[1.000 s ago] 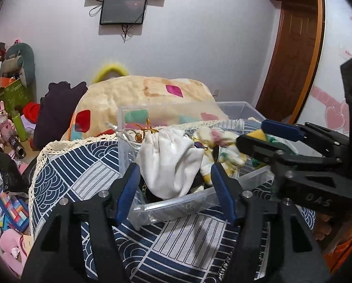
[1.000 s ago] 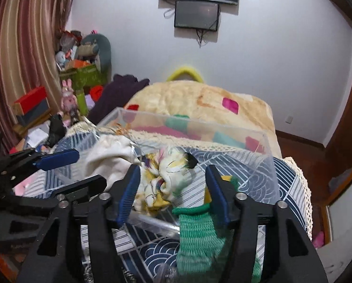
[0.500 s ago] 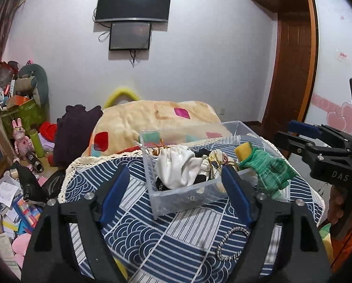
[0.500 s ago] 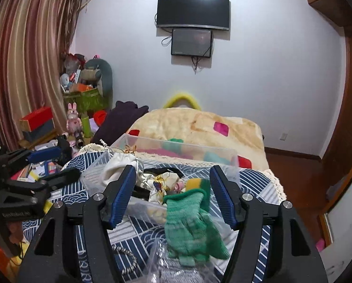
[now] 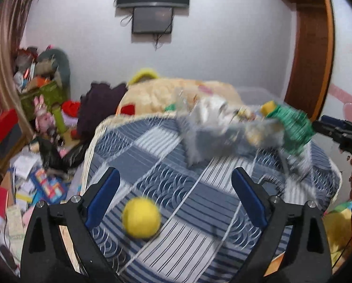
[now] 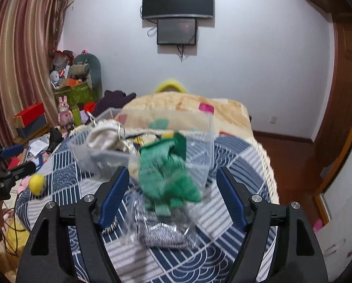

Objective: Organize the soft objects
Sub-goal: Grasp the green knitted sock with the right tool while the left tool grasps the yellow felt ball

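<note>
Both grippers were seen empty, jaws spread wide: the left gripper [image 5: 173,200] above the tablecloth [image 5: 199,247], the right gripper [image 6: 172,195] likewise, nothing pinched by either.

Nearest the left gripper, a yellow ball [image 5: 141,217] was noted loose on the cloth, between the fingers in view but not touched by them. It was judged one item left to be put away.

Nearest the right gripper, a speckled grey bundle in clear wrap [image 6: 161,233] was recorded lying on the cloth. Just beyond it a green glove [image 6: 167,176] was seen draped over the near wall of the bin [image 6: 100,159], part in, part hanging out. This was judged half stowed.

Inside the bin a white pouch [image 6: 105,135] and some patterned soft items were made out; motion blur prevented a closer count. The task was judged well along: most soft things binned, the ball, glove and perhaps the bundle outstanding.

The surface was recorded as a table under a navy-and-white patterned cloth with a lace edge. Behind it a cream blanket with coloured patches [image 6: 187,108] was noted. To the left, floor clutter, a pink rabbit toy [image 6: 65,113] and striped curtains [image 6: 17,59] were seen. On the far white wall a dark screen [image 6: 178,1] was mounted; a wooden door [image 6: 345,89] stood at right.
</note>
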{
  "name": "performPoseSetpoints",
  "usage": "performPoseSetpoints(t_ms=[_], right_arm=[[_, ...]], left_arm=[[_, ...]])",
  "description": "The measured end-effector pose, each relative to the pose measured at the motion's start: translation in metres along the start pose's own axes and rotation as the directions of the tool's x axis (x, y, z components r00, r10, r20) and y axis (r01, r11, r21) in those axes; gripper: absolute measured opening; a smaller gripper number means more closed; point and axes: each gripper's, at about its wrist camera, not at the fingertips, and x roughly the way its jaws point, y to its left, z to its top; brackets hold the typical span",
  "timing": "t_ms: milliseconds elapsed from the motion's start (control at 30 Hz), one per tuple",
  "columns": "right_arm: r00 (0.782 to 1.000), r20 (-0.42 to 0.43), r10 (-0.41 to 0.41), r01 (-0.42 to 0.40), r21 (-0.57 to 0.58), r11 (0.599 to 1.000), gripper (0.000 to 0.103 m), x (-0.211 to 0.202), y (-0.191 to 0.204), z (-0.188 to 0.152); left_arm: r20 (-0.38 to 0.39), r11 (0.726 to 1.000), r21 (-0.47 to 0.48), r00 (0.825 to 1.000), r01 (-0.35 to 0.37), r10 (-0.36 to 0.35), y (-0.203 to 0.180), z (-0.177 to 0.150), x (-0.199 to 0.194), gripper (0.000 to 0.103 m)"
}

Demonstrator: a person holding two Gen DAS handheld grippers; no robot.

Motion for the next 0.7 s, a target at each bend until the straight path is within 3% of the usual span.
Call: performPoseSetpoints(t_ms=[167,267,533,600,700], right_arm=[[0.999,-0.037,0.004,-0.004,0.006,1.0,0.074,0.009,0.001,-0.008],[0.999,-0.052,-0.009,0.009,-0.009,1.0,0.074,0.016,0.005,-0.013],[0.997,-0.079,-0.019,0.018,-0.005,1.0,0.074,0.035,0.004,-0.018],[0.996,-0.08,-0.025,0.025,0.001,1.0,0.065,0.038,0.003,-0.018],[0.996,-0.09,0.002,-0.001,0.016,1.0,0.047,0.04,0.001,-0.019]], left_arm=[[-0.078,0.998,-0.046,0.996,-0.053,0.05,0.022,-0.027,0.017,0.096],[-0.104,0.996,-0.067,0.994,-0.05,0.043,0.03,-0.038,0.023,0.096],[-0.145,0.992,-0.12,0.989,-0.029,0.011,0.034,-0.053,0.041,0.057],[-0.125,0.994,-0.094,0.991,-0.055,0.043,0.028,-0.055,0.039,0.043],[-0.119,0.995,-0.09,0.993,-0.04,0.029,0.025,-0.054,0.037,0.042]])
